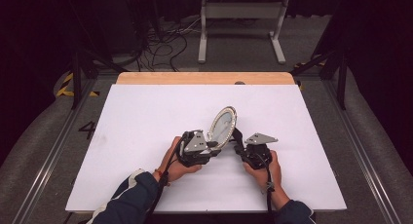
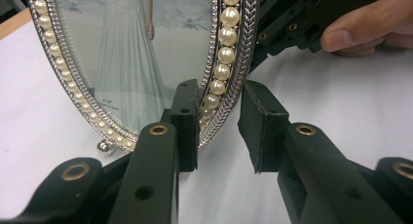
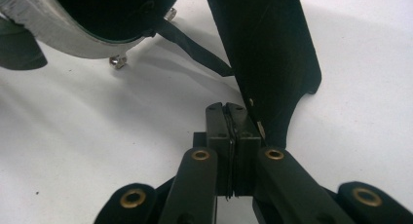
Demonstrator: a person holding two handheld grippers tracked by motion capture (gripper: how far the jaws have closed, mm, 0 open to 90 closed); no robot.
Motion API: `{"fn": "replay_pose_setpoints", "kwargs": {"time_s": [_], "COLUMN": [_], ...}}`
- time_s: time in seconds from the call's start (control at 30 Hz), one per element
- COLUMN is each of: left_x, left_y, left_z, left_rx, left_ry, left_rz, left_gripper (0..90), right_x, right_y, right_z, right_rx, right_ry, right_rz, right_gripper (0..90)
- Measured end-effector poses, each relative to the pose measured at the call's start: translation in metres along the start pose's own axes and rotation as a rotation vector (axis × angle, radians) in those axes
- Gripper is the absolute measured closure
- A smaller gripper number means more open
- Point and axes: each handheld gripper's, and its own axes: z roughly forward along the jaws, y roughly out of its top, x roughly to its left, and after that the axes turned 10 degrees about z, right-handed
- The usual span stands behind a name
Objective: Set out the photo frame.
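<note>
An oval picture frame (image 1: 223, 124) rimmed with pearls stands tilted near the middle of the white table (image 1: 146, 112). It holds a picture of a figure in a long pale dress (image 2: 131, 53). My left gripper (image 1: 213, 145) is shut on the frame's lower rim (image 2: 229, 78), with one pad on the front and the other behind. Behind the frame, my right gripper (image 1: 238, 145) has its pads pressed together (image 3: 229, 112) on the lower edge of the black stand leg (image 3: 268, 53). A thin black strap (image 3: 195, 46) links the leg to the frame's back (image 3: 73, 29).
A wooden strip (image 1: 204, 78) runs along the table's far edge. Past it on the floor are a white metal stand (image 1: 242, 19) and loose cables (image 1: 160, 44). Small metal ball feet (image 3: 117, 62) sit under the frame. A person's hands hold both grippers.
</note>
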Motion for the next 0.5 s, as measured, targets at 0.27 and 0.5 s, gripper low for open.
{"fn": "replay_pose_setpoints", "kwargs": {"time_s": [0.27, 0.5], "left_x": [0.000, 0.002], "left_y": [0.001, -0.001], "left_z": [0.000, -0.010], "left_rx": [0.004, -0.004], "left_ry": [-0.008, -0.021], "left_rz": [0.018, 0.042], "left_gripper": [68.7, 68.6], "right_x": [-0.001, 0.005], "right_y": [0.001, 0.001], "right_z": [-0.001, -0.009], "right_rx": [-0.003, -0.019], "right_ry": [-0.003, -0.001], "right_rz": [-0.004, -0.056], "right_gripper": [87.5, 85.5]}}
